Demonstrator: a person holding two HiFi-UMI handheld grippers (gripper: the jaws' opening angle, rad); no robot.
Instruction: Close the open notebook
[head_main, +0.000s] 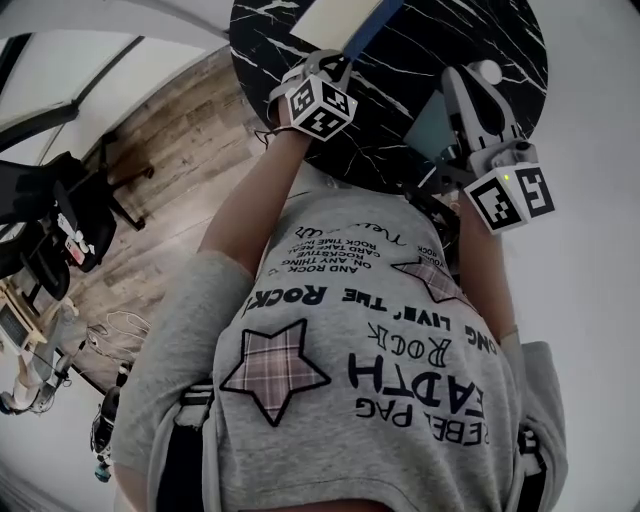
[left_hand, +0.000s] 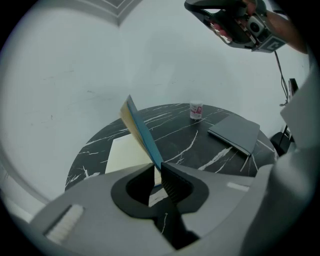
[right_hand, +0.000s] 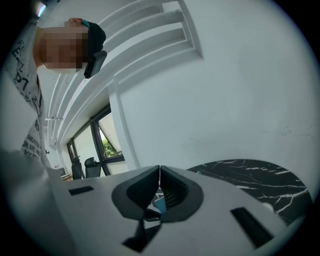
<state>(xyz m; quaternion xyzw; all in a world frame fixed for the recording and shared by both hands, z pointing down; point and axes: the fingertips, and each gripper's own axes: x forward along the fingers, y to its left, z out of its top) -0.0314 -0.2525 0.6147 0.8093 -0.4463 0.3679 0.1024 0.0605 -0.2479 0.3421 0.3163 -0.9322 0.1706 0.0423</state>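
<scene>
Blue-covered notebook (left_hand: 142, 131) with cream pages lies half-open on round black marble table (left_hand: 200, 147), cover raised, pinched by left gripper (left_hand: 157, 167); right gripper (right_hand: 159, 172) is clenched, empty.

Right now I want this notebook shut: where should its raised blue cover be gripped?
At its near edge, from the near side: the blue cover stands tilted above the cream page, edge-on to the left gripper, whose jaws pinch it there.

Soft even daylight, strong fisheye, dark corners
</scene>
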